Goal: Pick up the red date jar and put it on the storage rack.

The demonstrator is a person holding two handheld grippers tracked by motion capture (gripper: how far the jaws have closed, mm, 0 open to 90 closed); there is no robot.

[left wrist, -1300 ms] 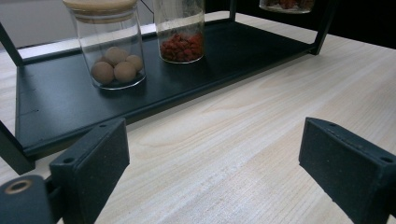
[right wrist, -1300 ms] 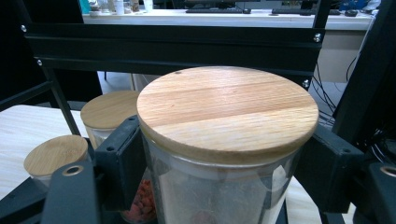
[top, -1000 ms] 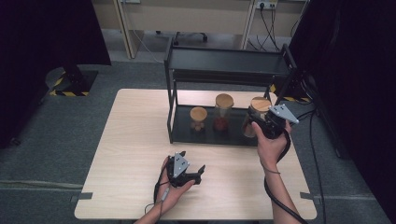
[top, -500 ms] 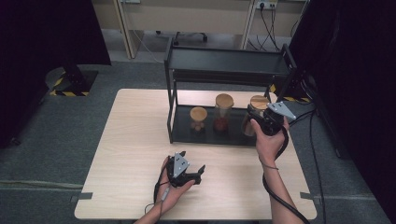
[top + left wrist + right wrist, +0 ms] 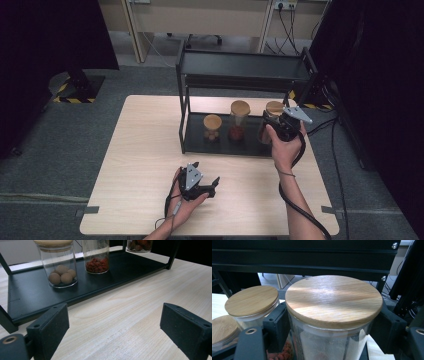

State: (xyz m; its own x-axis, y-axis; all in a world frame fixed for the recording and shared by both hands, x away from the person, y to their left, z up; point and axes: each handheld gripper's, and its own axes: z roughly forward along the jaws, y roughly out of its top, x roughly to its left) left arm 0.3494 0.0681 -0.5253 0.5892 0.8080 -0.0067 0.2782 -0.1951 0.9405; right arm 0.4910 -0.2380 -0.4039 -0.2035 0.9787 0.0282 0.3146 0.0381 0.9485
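From above, we see a person's two forearms reaching in from the near edge of a pale wooden table. The right forearm stretches forward and up to the right end of a black two-tier metal rack, wrist raised, the hand wrapped around the right gripper with its grey three-cornered plate on top and its cable looping down beside the arm. That gripper is clamped on a glass jar with a round wooden lid, one black jaw on each side of the glass wall just under the lid. The jar is at the right end of the rack's lower shelf; whether its base rests on the shelf, we cannot tell.

The left hand lies low on the table near the front edge, palm up, cradling the left gripper, which points toward the rack. Its jaws stand wide apart with only bare tabletop between them.

On the shelf, left of the held jar, stand a taller jar of red pieces and a short jar of round beige balls, each with a wooden lid.
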